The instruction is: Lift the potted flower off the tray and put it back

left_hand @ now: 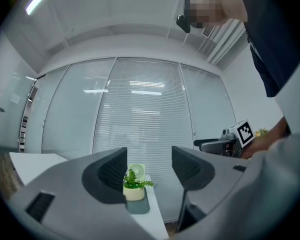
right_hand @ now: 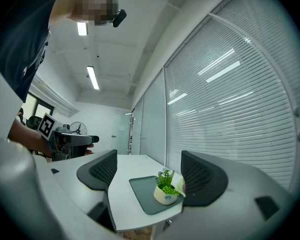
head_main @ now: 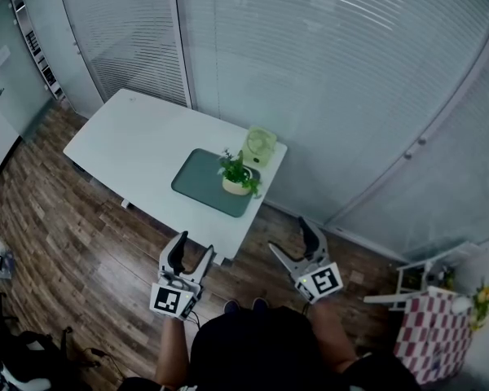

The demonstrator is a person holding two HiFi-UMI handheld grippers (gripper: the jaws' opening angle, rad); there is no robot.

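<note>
Left gripper point(head_main: 196, 243): jaws apart, empty.
Right gripper point(head_main: 287, 235): jaws apart, empty.
Potted flower point(head_main: 238, 177): upright on green tray point(head_main: 200, 182), white table point(head_main: 138, 143).

Head view looks steeply down; both gripper views (level, distant) share the table point(head_main: 138, 145).

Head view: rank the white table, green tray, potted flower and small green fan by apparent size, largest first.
1. white table
2. green tray
3. potted flower and small green fan: nearly alike, too close to rank; the fan stands slightly farther from the camera.
</note>
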